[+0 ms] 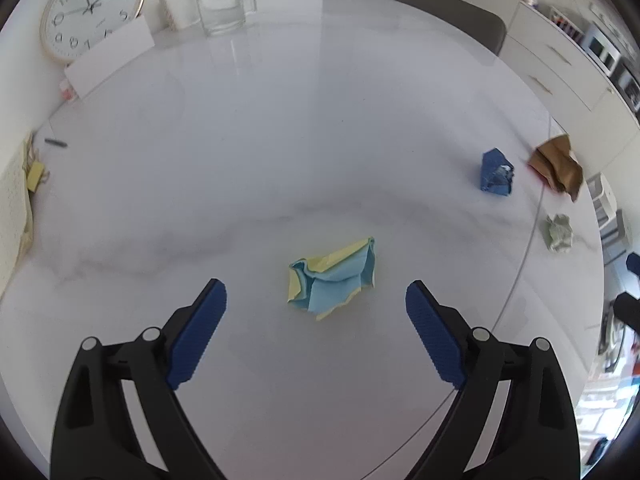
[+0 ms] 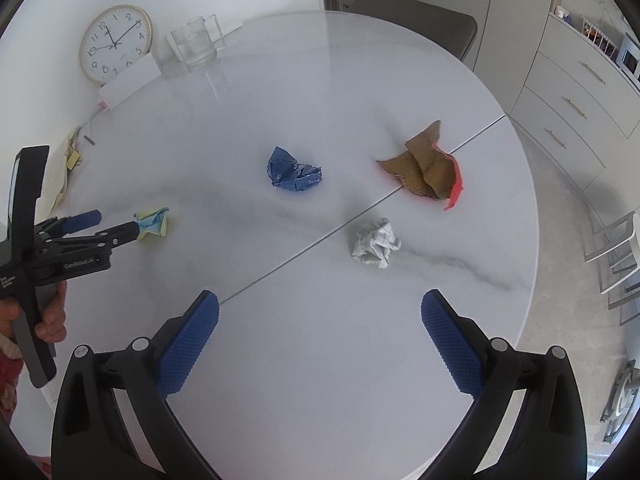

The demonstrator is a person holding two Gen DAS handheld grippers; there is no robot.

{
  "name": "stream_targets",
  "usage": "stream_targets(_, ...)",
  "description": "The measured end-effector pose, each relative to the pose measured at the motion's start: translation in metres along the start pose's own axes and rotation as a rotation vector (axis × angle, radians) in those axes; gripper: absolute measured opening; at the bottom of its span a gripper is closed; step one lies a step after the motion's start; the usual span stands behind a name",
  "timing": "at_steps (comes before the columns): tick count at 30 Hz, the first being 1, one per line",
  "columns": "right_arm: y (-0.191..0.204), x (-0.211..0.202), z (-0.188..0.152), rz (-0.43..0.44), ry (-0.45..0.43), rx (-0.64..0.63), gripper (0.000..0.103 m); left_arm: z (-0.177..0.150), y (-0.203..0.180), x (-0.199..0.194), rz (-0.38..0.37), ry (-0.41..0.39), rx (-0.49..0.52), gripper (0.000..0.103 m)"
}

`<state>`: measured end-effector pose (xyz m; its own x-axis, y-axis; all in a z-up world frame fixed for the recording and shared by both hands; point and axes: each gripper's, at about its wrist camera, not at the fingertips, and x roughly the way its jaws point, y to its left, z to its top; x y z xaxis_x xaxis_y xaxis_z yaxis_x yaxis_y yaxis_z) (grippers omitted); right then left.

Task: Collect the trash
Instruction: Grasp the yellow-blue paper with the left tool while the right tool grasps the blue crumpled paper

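Observation:
A crumpled blue-and-yellow paper lies on the white round table, just ahead of my open left gripper, between its fingertips' lines but untouched. From the right wrist view the left gripper reaches this paper. A dark blue wad, a brown-and-red wrapper and a grey-white paper ball lie ahead of my open, empty right gripper. The blue wad, wrapper and grey ball also show at the right of the left wrist view.
A wall clock, a white card and a glass jug stand at the table's far left. Papers and a pen lie at the left edge. A grey chair and drawers are beyond.

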<state>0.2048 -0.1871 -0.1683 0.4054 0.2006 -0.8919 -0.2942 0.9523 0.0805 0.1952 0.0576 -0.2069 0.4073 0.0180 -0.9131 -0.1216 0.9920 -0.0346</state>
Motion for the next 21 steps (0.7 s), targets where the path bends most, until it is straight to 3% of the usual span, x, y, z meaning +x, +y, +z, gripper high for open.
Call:
stream_targets(8,-0.002,0.021,0.020,0.023,0.006,0.002,0.101,0.012,-0.010,0.027,0.043,0.036,-0.097,0.085)
stream_targets(16,-0.011,0.035,0.035,0.033,0.012,-0.004,0.101,0.013,-0.011,0.043,0.076,0.083,-0.146,0.059)
stream_targets(21,-0.010,0.042,0.045,0.050,0.011,-0.027,0.101,0.015,-0.009,0.045,0.081,0.081,-0.170,0.054)
